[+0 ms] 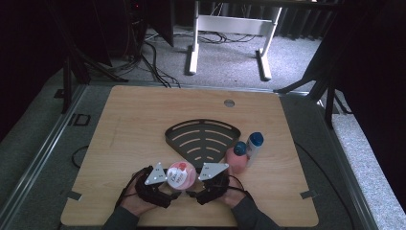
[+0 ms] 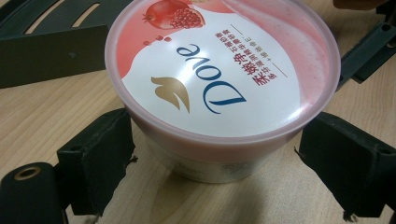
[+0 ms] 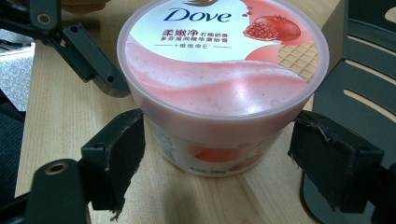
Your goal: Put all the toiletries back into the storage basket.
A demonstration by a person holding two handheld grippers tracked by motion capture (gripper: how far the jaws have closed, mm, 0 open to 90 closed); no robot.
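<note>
Pink Dove tub (image 1: 181,175) upright on the tabletop (image 1: 129,124) just before the black fan-shaped rack (image 1: 203,136), flanked by left claw (image 2: 217,163) and right claw (image 3: 217,156), both wide, seemingly untouching; best closed evenly beneath the lid rim.

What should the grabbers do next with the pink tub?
Probably close one gripper on the tub. The left gripper and the right gripper each have open jaws on either side of it, with small gaps, and it sits on the table, not yet gripped.
</note>
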